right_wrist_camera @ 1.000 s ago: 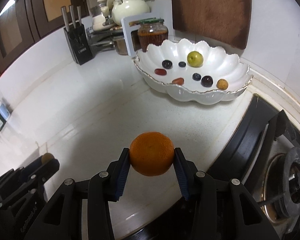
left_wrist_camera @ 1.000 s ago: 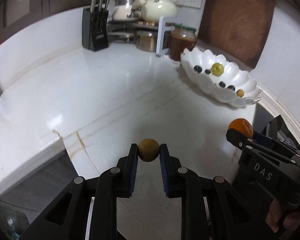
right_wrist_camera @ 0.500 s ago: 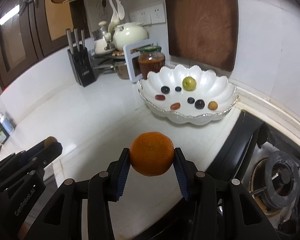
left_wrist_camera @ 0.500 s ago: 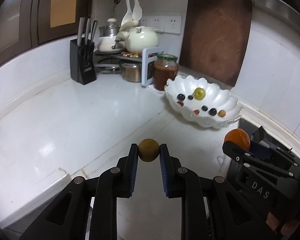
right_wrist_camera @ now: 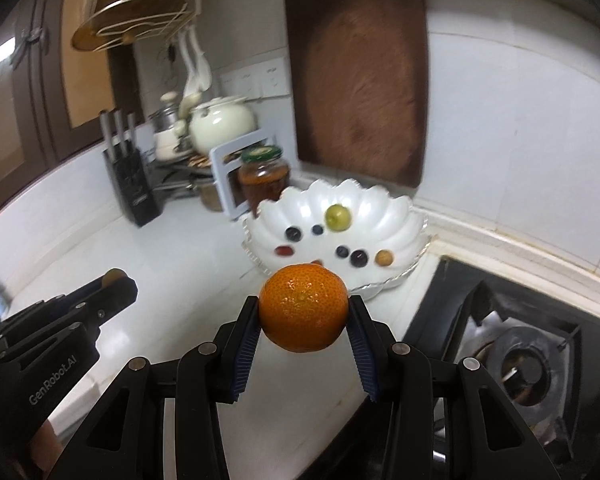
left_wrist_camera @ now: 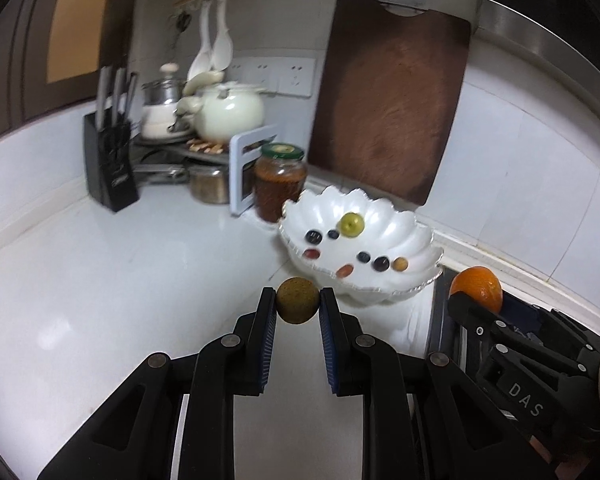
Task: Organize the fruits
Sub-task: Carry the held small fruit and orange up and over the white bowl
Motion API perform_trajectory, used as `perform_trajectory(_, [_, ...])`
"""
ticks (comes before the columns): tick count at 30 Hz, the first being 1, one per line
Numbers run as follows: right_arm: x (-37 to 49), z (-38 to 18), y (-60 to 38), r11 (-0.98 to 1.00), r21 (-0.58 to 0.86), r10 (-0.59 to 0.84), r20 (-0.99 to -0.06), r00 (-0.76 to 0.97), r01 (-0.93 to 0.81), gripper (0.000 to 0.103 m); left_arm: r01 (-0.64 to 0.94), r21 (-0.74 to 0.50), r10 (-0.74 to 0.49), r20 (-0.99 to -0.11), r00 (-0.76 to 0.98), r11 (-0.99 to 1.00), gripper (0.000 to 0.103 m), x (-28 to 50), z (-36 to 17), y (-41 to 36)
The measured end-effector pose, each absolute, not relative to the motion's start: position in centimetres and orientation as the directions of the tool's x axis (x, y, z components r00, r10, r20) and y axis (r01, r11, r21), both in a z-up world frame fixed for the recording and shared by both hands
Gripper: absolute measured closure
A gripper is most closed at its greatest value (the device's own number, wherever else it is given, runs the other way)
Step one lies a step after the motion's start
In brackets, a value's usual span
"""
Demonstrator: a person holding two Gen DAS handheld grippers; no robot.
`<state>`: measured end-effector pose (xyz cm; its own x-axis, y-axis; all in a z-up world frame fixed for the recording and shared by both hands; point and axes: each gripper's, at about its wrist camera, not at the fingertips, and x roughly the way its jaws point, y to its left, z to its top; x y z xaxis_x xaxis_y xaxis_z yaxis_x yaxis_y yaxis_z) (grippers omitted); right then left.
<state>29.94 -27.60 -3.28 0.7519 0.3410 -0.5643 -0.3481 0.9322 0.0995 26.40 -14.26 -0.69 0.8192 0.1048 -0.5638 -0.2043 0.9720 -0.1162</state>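
The left gripper [left_wrist_camera: 298,306] was clamped on a small brownish-green fruit [left_wrist_camera: 297,300] whose kind was hard to make out, and the right gripper [right_wrist_camera: 303,312] was clamped on an orange [right_wrist_camera: 303,307] that hid one reddish piece and the near rim of the white scalloped bowl [right_wrist_camera: 384,204] just beyond its fingertips. Ahead of both grippers, that bowl held a yellow-green fruit [right_wrist_camera: 337,218], several dark berries, two reddish pieces and a small tan one, all blurred. Further behind the bowl stood a green-lidded jar [left_wrist_camera: 279,182] of brownish contents, partly cut off by the bowl's rim.
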Motion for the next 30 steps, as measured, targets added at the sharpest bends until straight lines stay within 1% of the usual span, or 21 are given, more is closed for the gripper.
perform_trajectory(10, [31.6, -1.9, -26.6, 0.976, 0.098, 0.218, -0.545, 0.81, -0.196, 0.059, -0.056, -0.112, -0.014, -0.541, 0.841, 0.992, 0.081, 31.1, 0.7, -12.3])
perform_trajectory(17, [32.8, -1.0, -25.7, 0.993, 0.077, 0.119, -0.521, 0.845, -0.092, 0.059, 0.061, -0.124, -0.119, -0.538, 0.834, 0.99, 0.081, 34.5, 1.2, -11.3])
perform_trajectory(23, [34.1, -0.5, -25.1, 0.998, 0.063, 0.039, -0.511, 0.859, -0.008, 0.059, 0.138, -0.128, -0.186, -0.541, 0.82, 0.982, 0.081, 36.9, 1.6, -10.7])
perform_trajectory(28, [35.1, 0.1, -24.6, 0.997, 0.07, 0.008, -0.506, 0.863, 0.031, 0.059, 0.19, -0.134, -0.233, -0.539, 0.809, 0.973, 0.081, 38.8, 2.3, -10.2])
perform_trajectory(30, [35.6, 0.2, -24.5, 0.997, 0.072, 0.004, -0.507, 0.862, 0.037, 0.059, 0.198, -0.125, -0.234, -0.535, 0.812, 0.972, 0.081, 39.4, 2.6, -10.2])
